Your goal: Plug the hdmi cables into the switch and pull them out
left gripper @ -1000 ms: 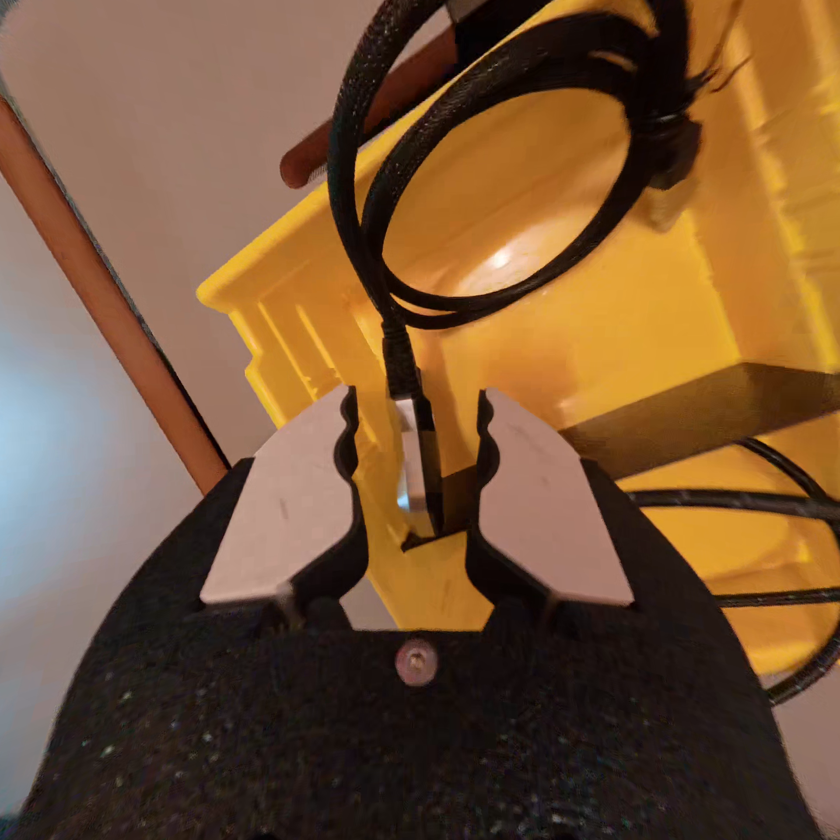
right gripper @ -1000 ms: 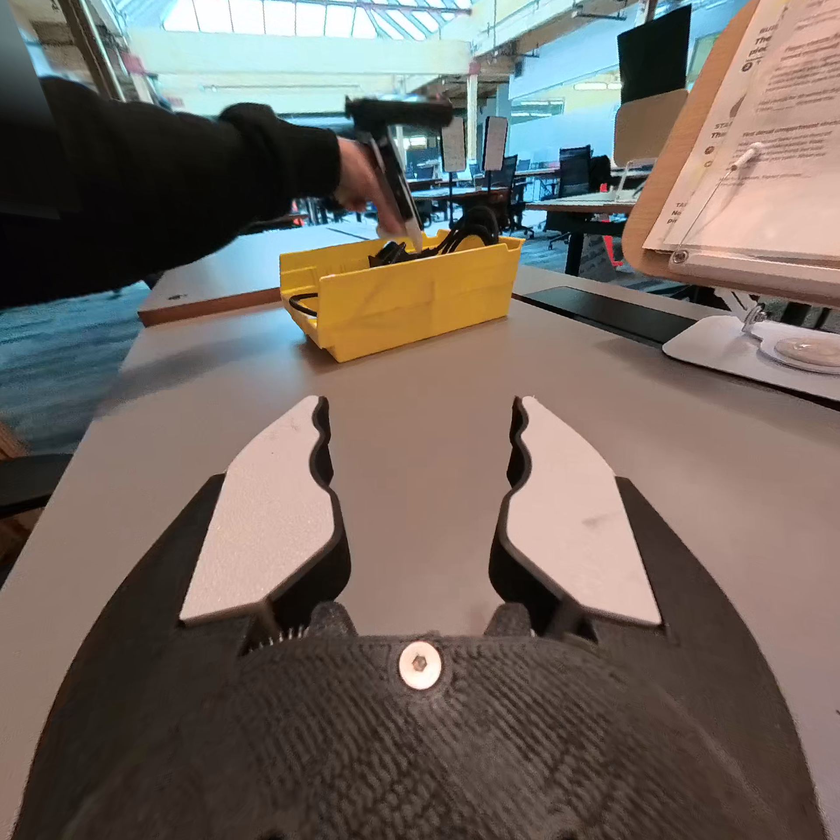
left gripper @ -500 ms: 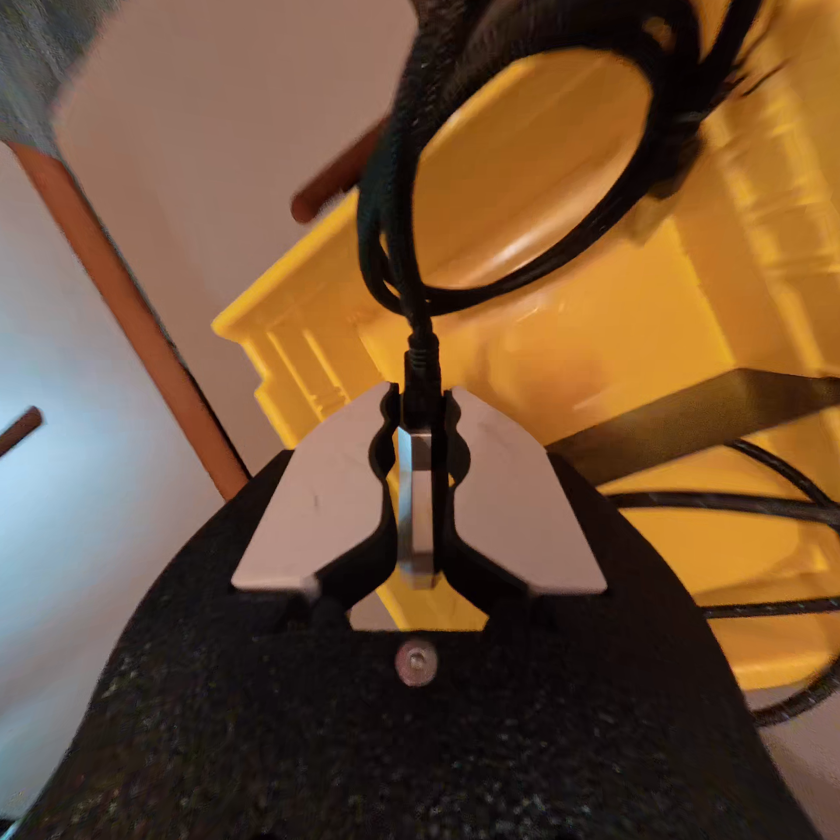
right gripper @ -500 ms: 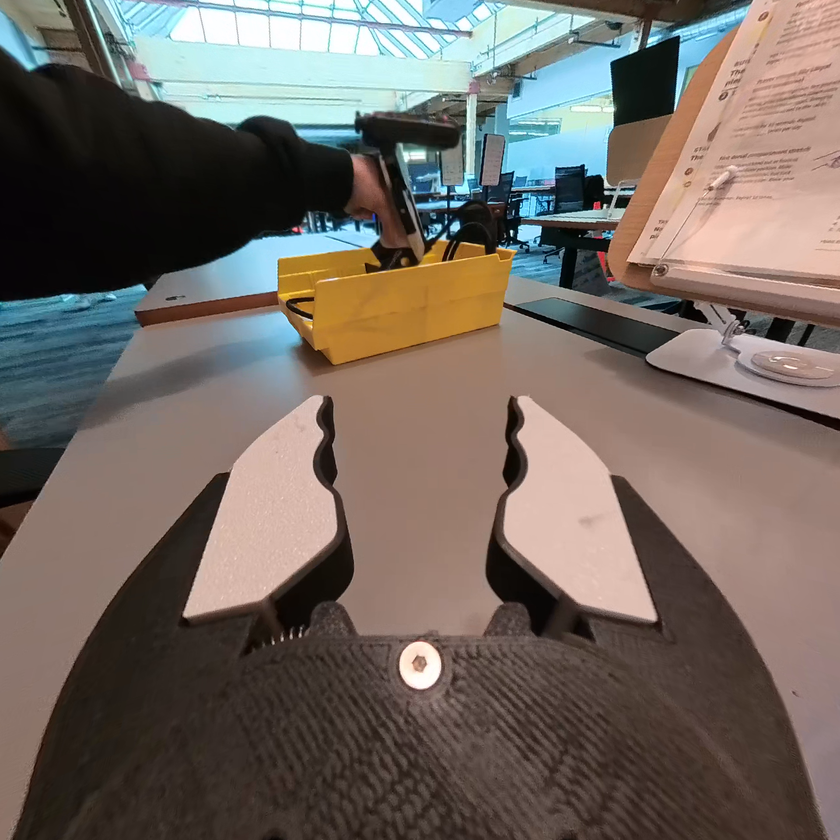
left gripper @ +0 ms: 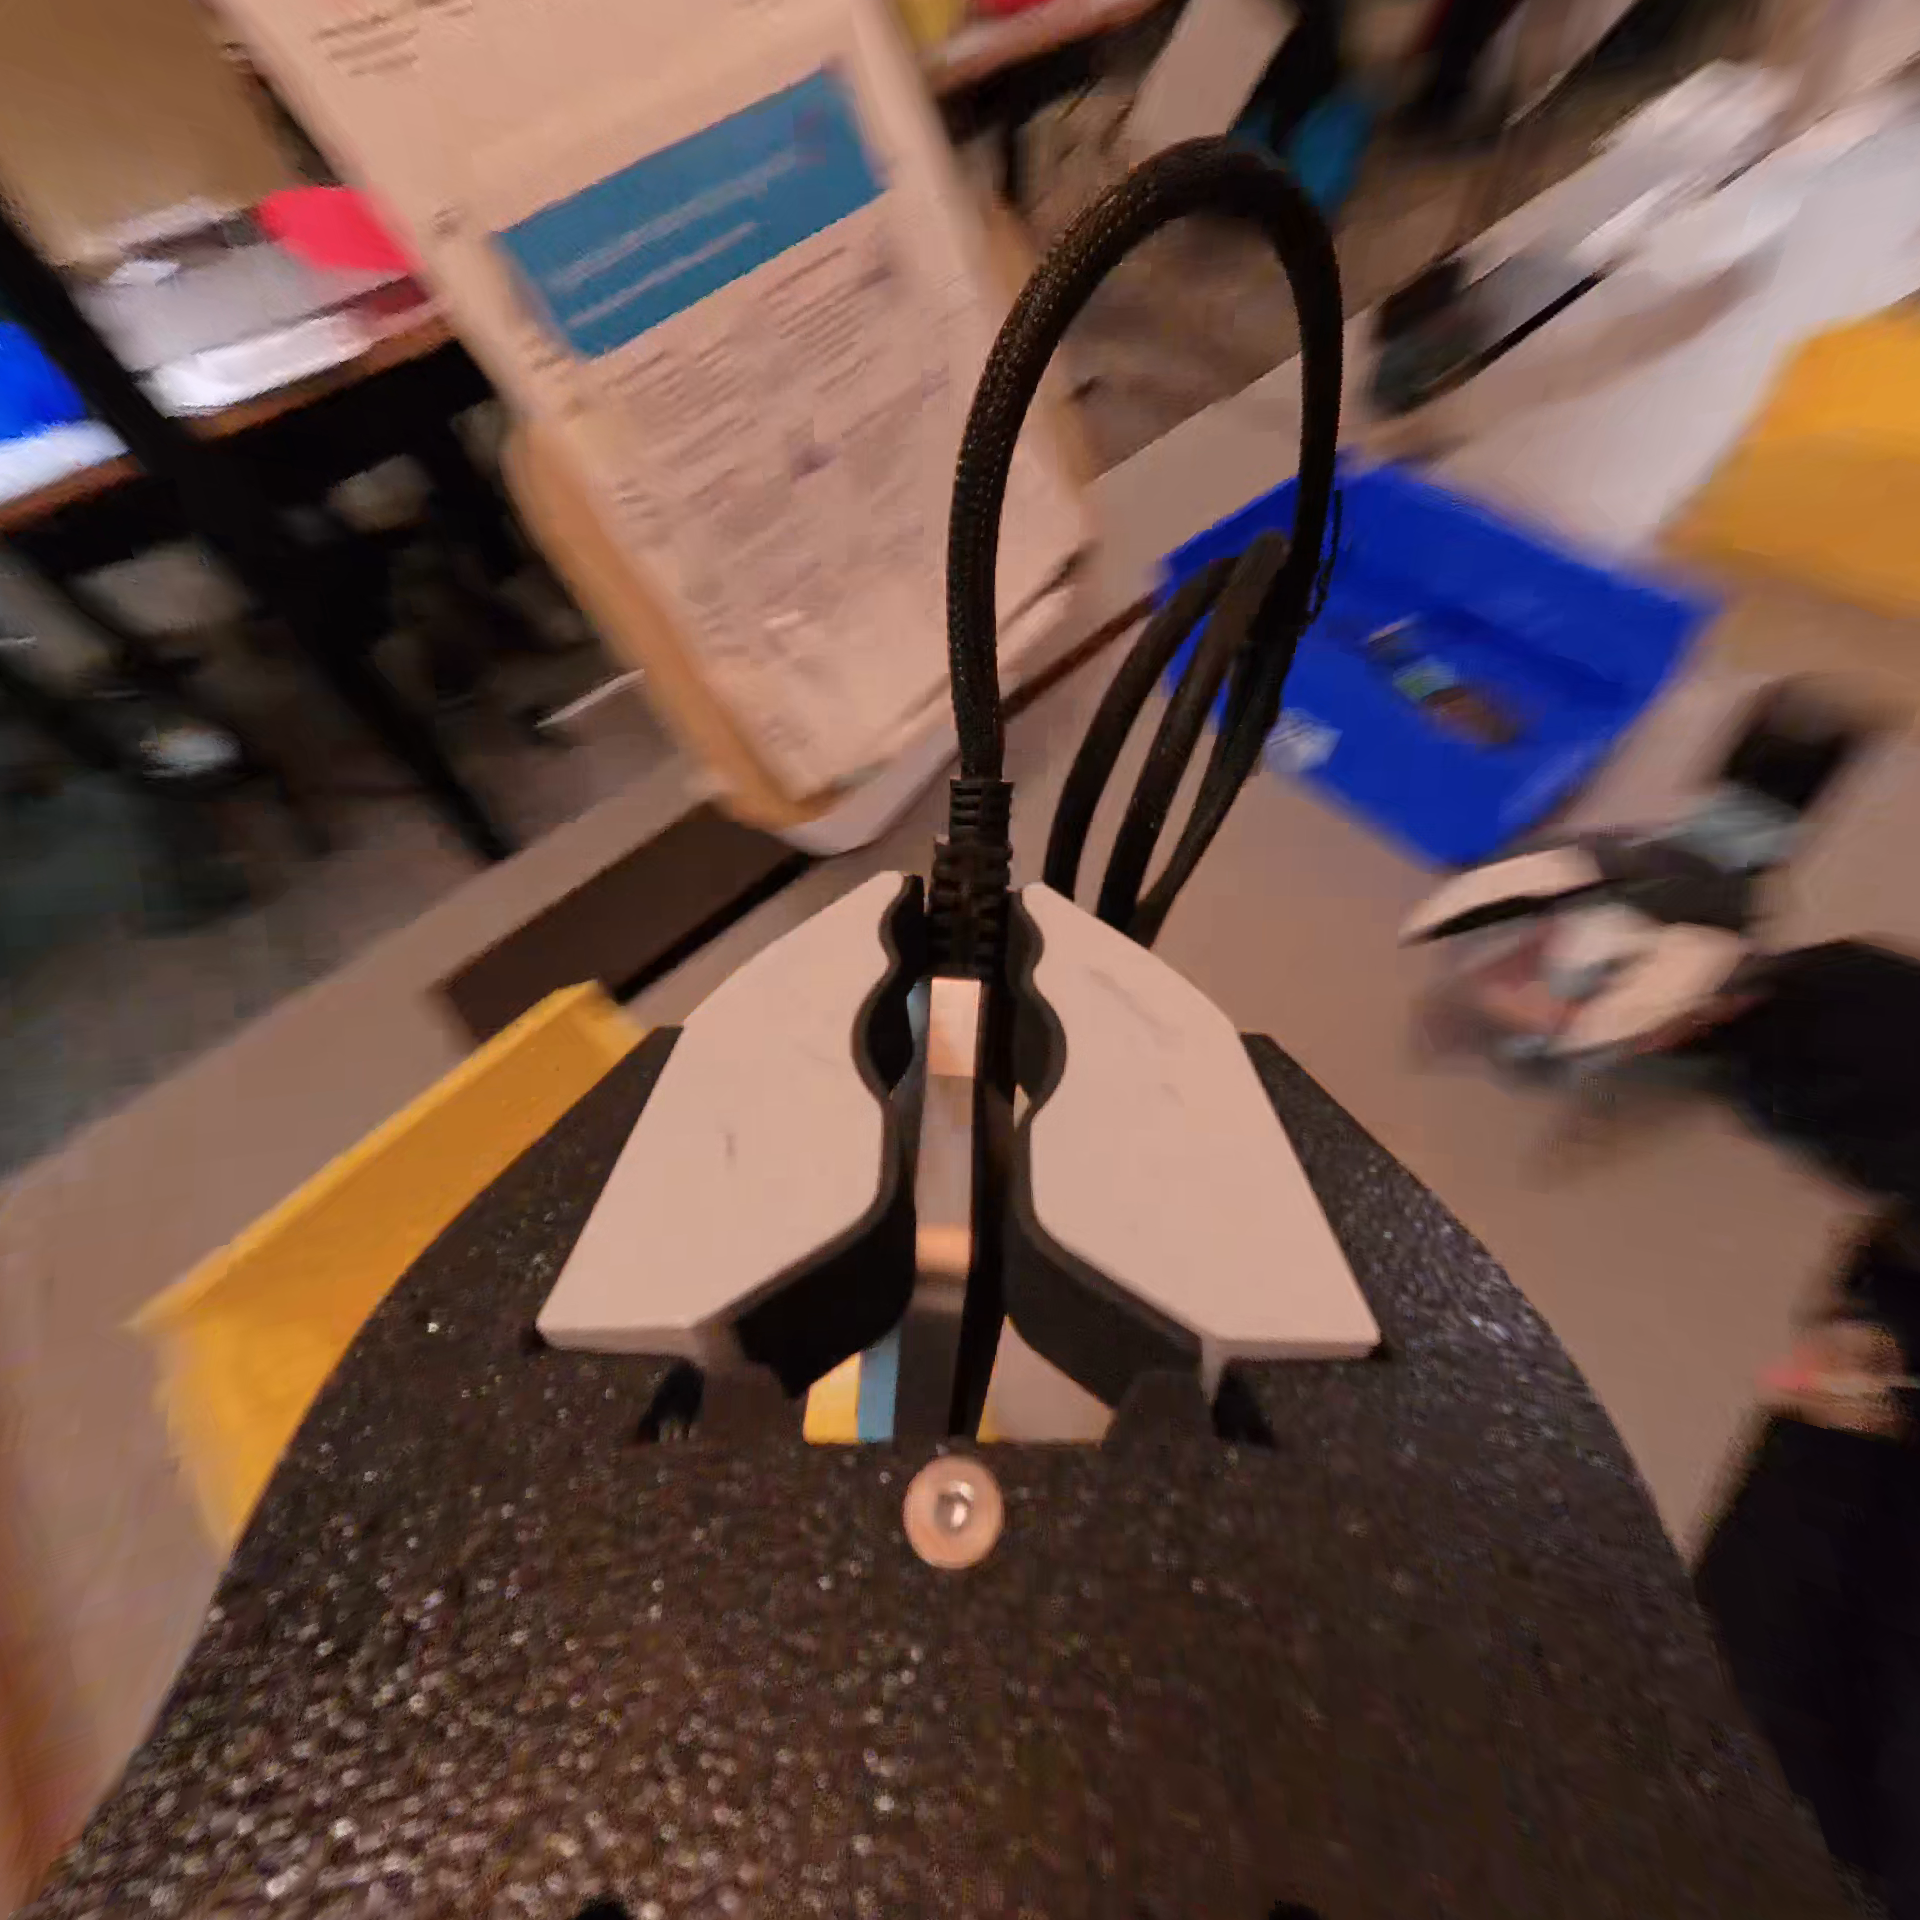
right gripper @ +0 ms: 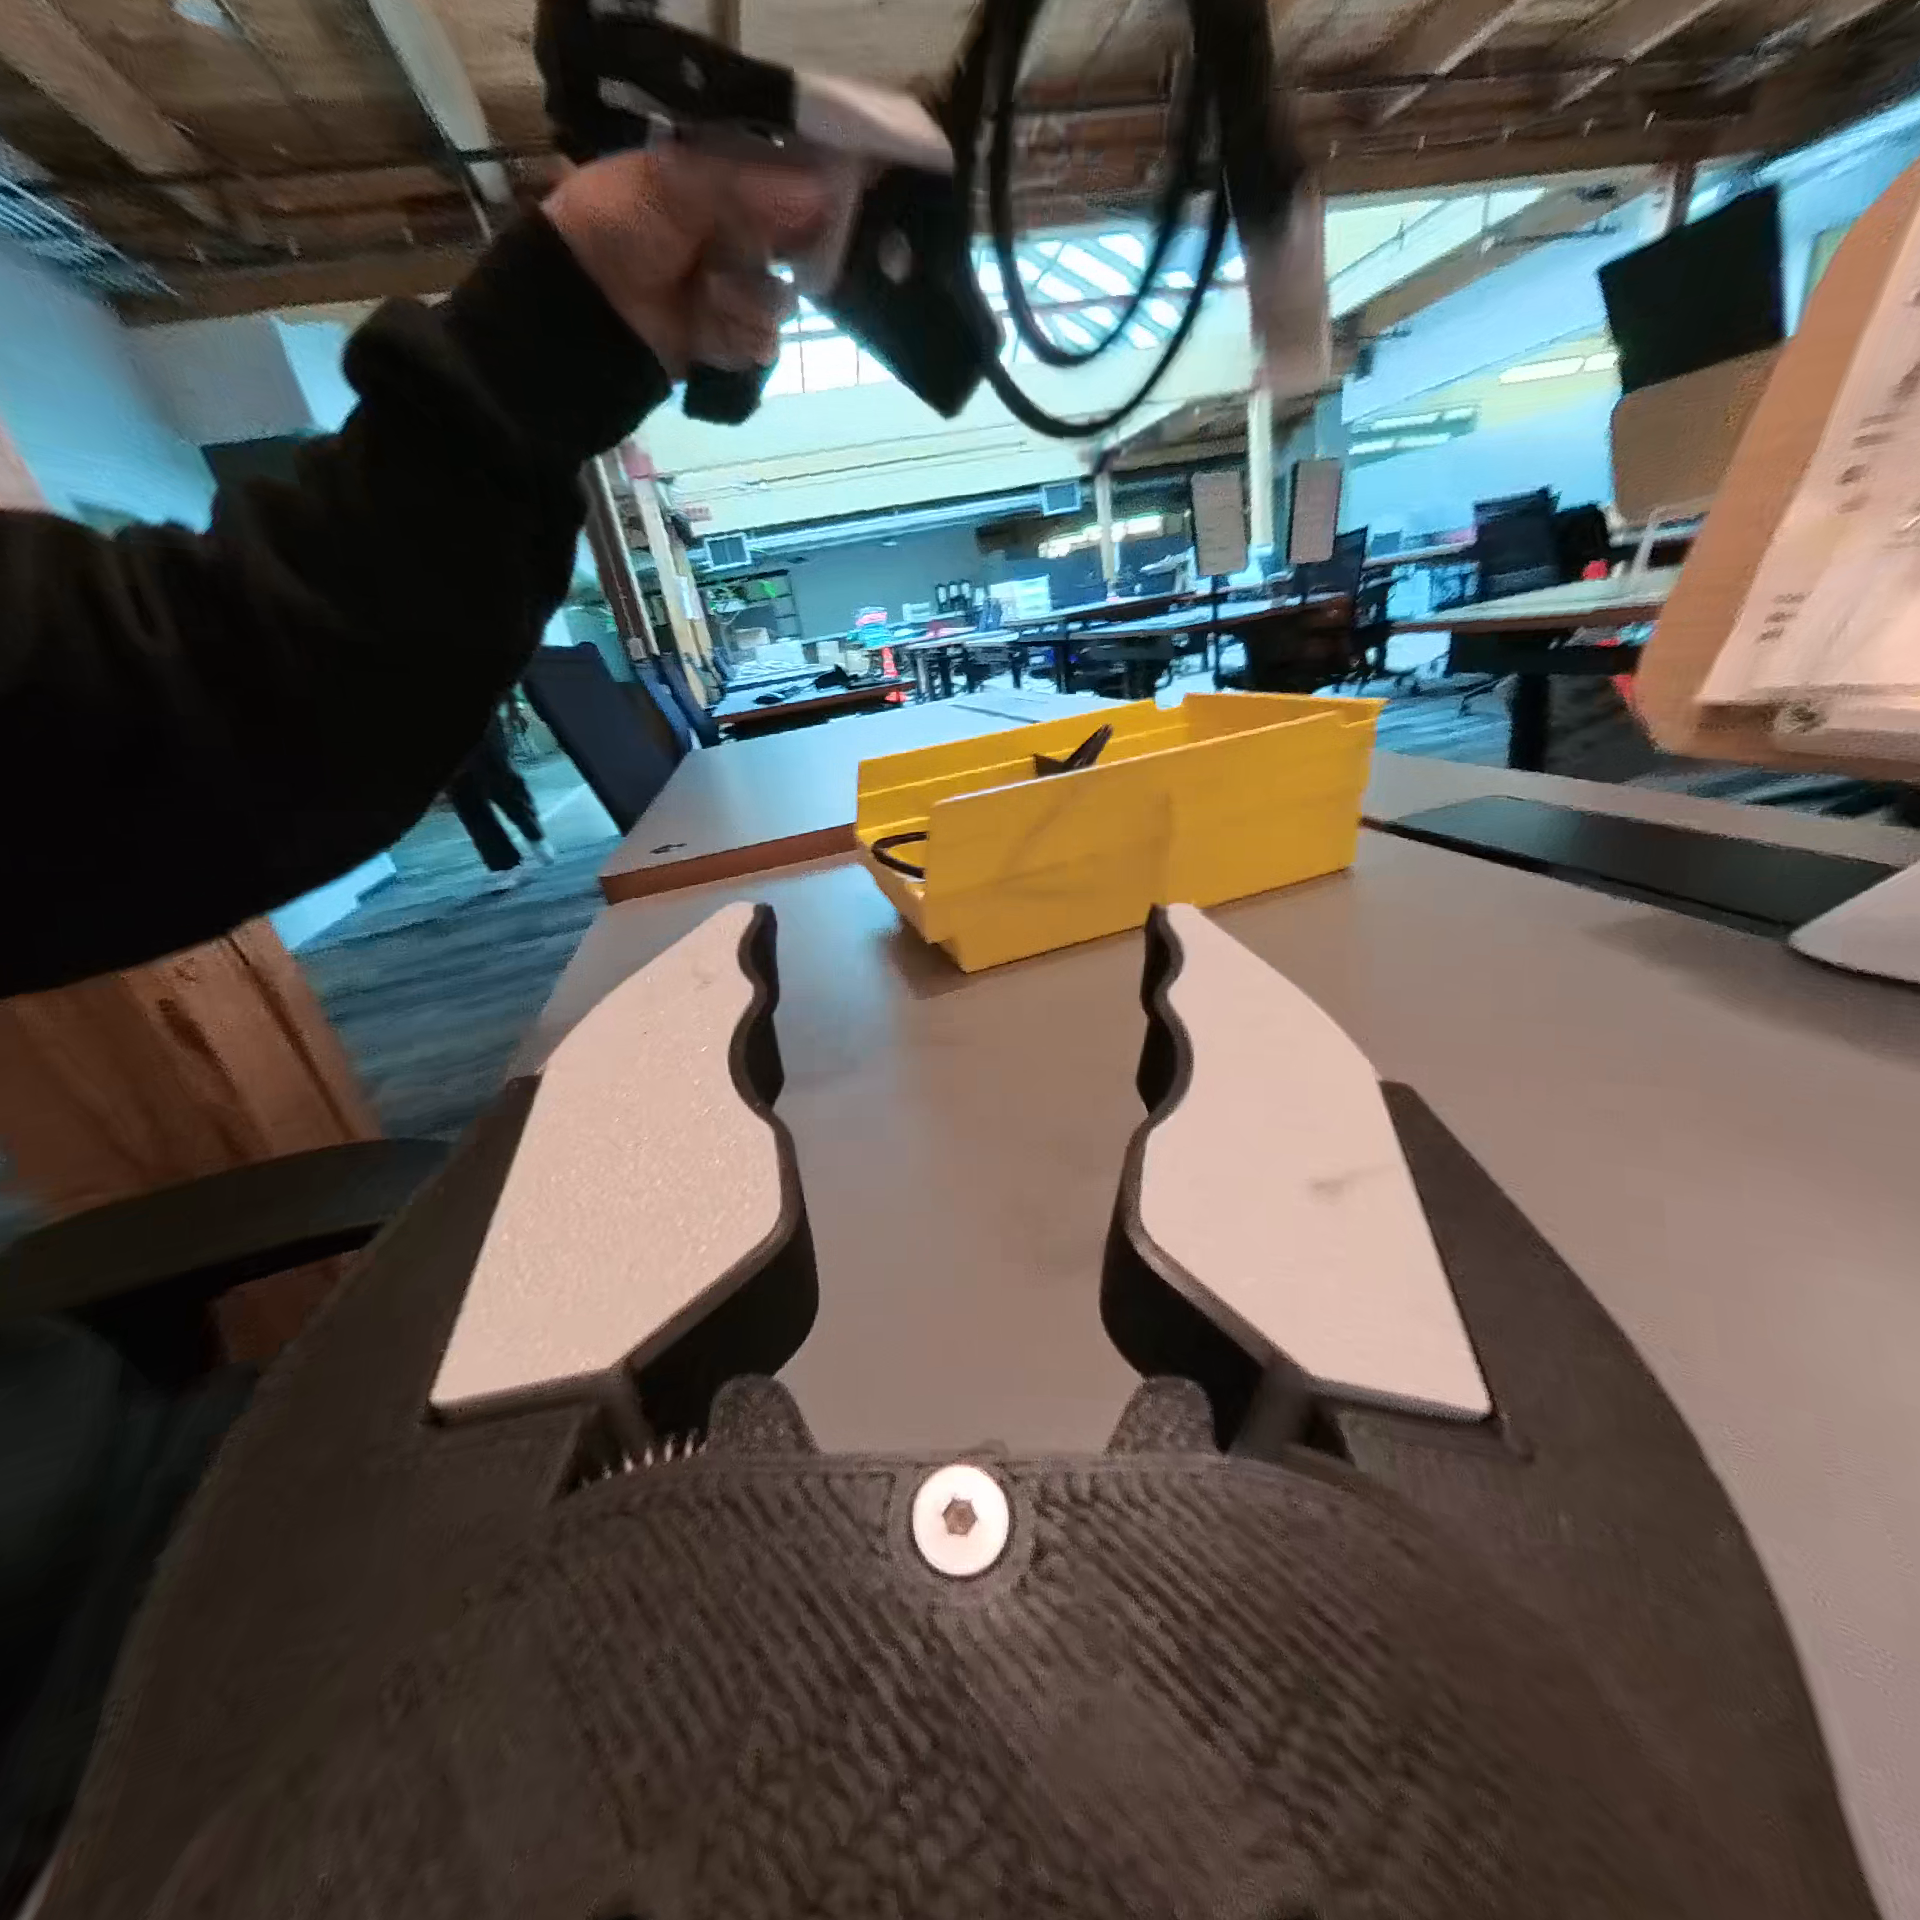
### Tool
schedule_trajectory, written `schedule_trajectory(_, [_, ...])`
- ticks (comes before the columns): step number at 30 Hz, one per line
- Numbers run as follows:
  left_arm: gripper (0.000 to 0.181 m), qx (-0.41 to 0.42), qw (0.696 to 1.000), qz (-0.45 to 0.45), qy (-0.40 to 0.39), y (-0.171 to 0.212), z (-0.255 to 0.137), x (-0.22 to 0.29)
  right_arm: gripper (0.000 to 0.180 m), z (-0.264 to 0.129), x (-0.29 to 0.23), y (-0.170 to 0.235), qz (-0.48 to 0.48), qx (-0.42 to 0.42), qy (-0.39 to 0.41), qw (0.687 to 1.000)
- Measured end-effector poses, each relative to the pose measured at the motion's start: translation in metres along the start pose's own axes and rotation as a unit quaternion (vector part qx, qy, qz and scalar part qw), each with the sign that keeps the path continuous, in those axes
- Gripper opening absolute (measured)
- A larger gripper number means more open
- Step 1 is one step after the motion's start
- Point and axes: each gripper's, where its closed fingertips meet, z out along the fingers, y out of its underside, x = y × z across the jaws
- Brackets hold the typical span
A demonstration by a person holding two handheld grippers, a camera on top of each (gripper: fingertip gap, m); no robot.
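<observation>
Cable (left gripper: pixel 987 540) now clear of bin (right gripper: pixel 1122 842).

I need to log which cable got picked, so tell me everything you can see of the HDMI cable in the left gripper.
The HDMI cable is black with a braided sheath and a ribbed strain relief. Its silver-sided plug is pinched between the left gripper's shut jaws. The cord arches up and over, ending in tied loops that hang in the air, above the yellow bin.

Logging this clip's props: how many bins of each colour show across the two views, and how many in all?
Yellow bins: 2, one near the left claw, one far right.
Blue bins: 1.
Total: 3 bins.
</observation>
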Motion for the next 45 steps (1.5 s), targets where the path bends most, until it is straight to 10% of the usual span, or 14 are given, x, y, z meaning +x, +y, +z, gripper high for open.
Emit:
schedule_trajectory(1, [0.015,0.028,0.998,-0.033,0.053,-0.001,0.004,0.027,0.071,0.006,-0.004,0.003,0.012,-0.003,-0.005,1.0])
schedule_trajectory(10, [0.015,0.141,0.879,-0.246,0.382,0.041,0.06,0.205,0.072,0.032,-0.045,-0.013,0.073,0.062,-0.099,0.99])
schedule_trajectory(16, [0.015,0.125,0.873,-0.234,0.41,0.064,0.087,0.227,0.022,0.025,-0.057,-0.018,0.087,0.08,-0.149,0.982])
schedule_trajectory(26, [0.034,0.223,0.906,-0.228,0.277,0.053,0.092,0.18,0.02,0.03,-0.032,-0.026,0.299,0.155,-0.11,0.935])
schedule_trajectory(34, [0.049,0.203,0.92,-0.263,0.209,0.122,0.1,0.191,0.019,0.036,-0.017,-0.011,0.425,0.192,-0.052,0.883])
schedule_trajectory(45, [0.022,0.252,0.835,-0.368,0.323,0.131,0.087,0.19,0.025,0.063,-0.048,0.025,0.361,0.104,-0.021,0.926])
